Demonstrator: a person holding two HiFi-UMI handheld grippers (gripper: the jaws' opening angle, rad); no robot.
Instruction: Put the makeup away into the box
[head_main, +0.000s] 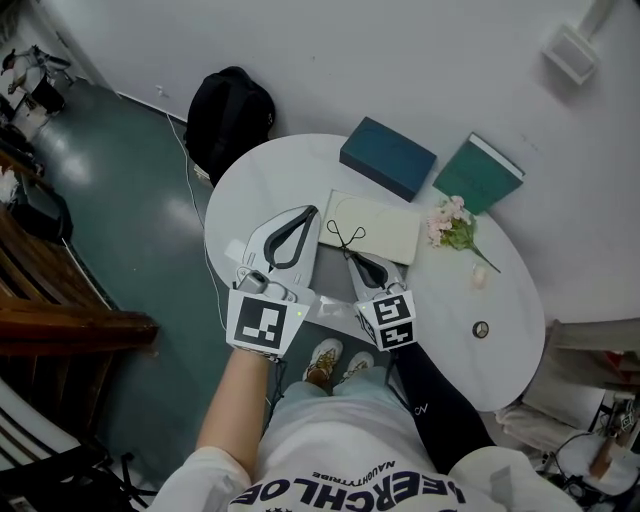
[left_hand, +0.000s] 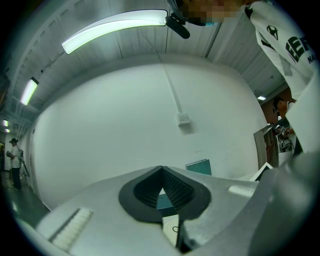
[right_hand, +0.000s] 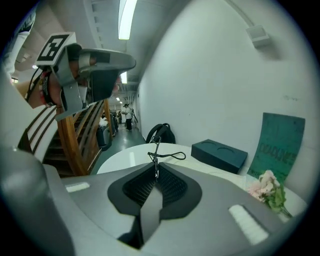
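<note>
A black eyelash curler (head_main: 345, 236) sticks out of my right gripper (head_main: 351, 256), which is shut on it over the near edge of a flat cream box (head_main: 385, 228) on the round white table (head_main: 260, 180). In the right gripper view the eyelash curler (right_hand: 159, 153) rises from the right gripper's (right_hand: 156, 168) closed jaws. My left gripper (head_main: 311, 210) hovers just left of the cream box, its tips touching and nothing held; the left gripper (left_hand: 161, 169) points level toward the wall. A dark teal box (head_main: 388, 157) with round recesses lies farther back.
A teal lid (head_main: 478, 173) leans against the wall. Pink flowers (head_main: 450, 224), a small pale bottle (head_main: 479, 277) and a round compact (head_main: 481, 329) lie on the table's right side. On the floor behind the table rests a black backpack (head_main: 228, 115). Wooden stairs (head_main: 50, 300) stand at left.
</note>
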